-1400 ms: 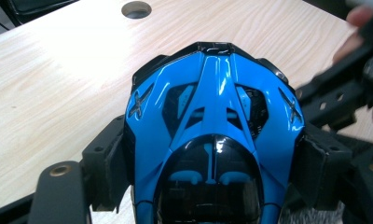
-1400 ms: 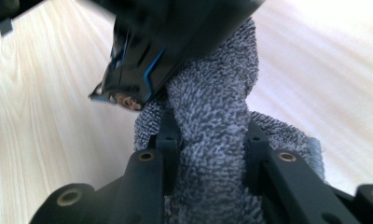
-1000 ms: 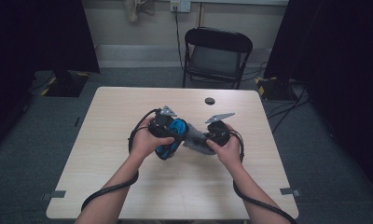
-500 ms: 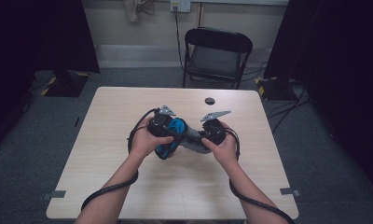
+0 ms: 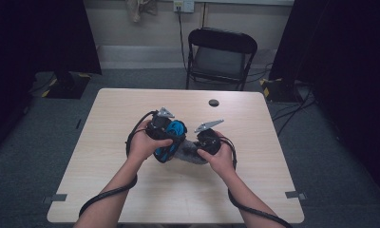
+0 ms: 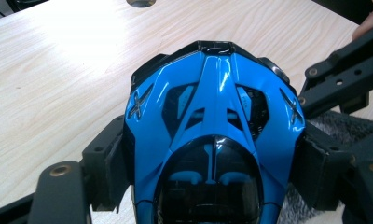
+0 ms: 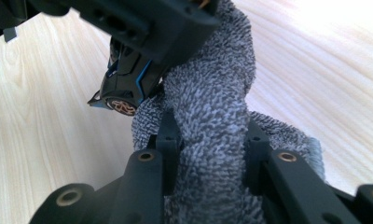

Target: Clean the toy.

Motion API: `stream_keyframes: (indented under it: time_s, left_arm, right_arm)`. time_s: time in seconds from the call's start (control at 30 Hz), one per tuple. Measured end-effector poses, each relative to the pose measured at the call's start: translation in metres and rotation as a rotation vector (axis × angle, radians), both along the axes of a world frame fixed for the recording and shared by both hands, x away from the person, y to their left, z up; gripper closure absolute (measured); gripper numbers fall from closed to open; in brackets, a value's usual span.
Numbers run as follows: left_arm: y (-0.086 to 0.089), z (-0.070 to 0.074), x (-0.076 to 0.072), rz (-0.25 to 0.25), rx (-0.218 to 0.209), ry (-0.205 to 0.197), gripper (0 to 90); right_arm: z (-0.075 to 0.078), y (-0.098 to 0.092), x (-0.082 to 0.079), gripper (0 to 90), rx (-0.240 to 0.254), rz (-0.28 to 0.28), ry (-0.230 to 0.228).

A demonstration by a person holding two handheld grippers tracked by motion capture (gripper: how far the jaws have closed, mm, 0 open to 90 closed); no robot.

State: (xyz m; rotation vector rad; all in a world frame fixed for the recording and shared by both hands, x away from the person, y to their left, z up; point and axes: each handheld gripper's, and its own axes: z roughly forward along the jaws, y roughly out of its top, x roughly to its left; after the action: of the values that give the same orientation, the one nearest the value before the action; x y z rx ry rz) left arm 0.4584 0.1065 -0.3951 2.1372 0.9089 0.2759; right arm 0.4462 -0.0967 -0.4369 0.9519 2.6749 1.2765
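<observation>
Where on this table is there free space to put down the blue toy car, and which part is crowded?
The table is bare along its left side, in the near strip between the forearms, and on the right beyond the right gripper. The far edge is free except for a small dark round thing. The middle is crowded: the left gripper grips the blue toy car, the right grips a grey cloth.

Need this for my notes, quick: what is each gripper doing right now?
Left gripper: closed on the blue toy car.
Right gripper: closed on the grey cloth.
</observation>
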Motion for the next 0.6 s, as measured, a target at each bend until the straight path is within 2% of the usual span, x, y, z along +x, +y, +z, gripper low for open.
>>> stream_keyframes:
  time_s: [0.3, 0.47, 0.6]
  left_arm:
    - [0.001, -0.005, 0.001, 0.014, -0.006, 0.011, 24.5]
    - [0.001, -0.003, 0.000, 0.012, -0.020, 0.005, 24.5]
    - [0.002, 0.001, 0.000, 0.020, -0.026, -0.003, 24.5]
  right_arm:
    - [-0.002, 0.008, -0.005, 68.2, -0.018, 0.026, -0.012]
    - [-0.010, 0.009, -0.006, 68.2, -0.056, 0.046, 0.006]
    - [-0.015, 0.007, -0.005, 68.1, -0.067, 0.049, 0.019]
